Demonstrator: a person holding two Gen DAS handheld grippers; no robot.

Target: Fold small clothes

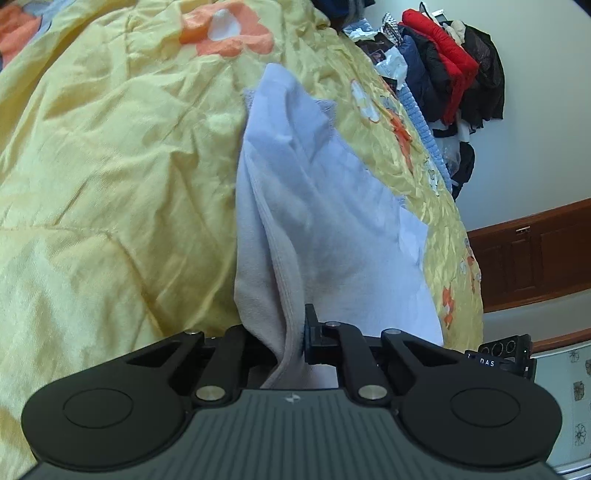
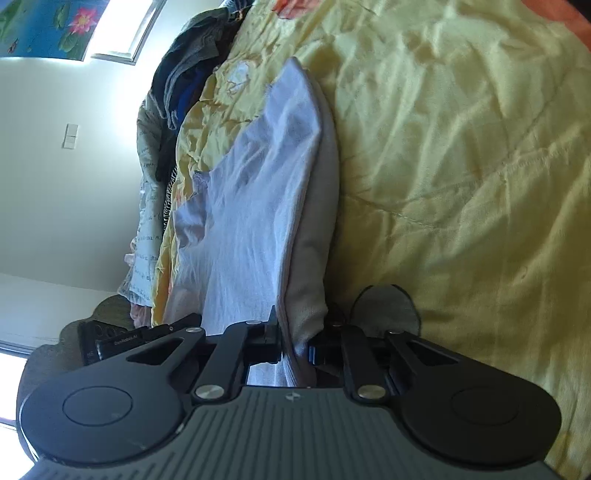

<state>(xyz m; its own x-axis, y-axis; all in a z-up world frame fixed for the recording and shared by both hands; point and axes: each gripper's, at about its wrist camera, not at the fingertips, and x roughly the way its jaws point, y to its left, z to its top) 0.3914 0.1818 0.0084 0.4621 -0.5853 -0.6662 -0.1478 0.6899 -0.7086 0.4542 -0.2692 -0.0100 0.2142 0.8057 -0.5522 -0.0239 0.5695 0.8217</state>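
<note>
A small white garment lies stretched on a yellow flowered quilt. In the left wrist view my left gripper is shut on a ribbed hem of this garment, the cloth bunched between its black jaws. The right wrist view shows the same white garment running away from the camera, with my right gripper shut on its near edge. The other gripper's black body shows at the lower left of the right wrist view. Both sets of fingertips are mostly hidden by cloth.
A pile of clothes, red, navy and black, lies at the quilt's far end against a pale wall. A wooden cabinet stands at the right. Dark clothes heap beside the quilt below a bright window.
</note>
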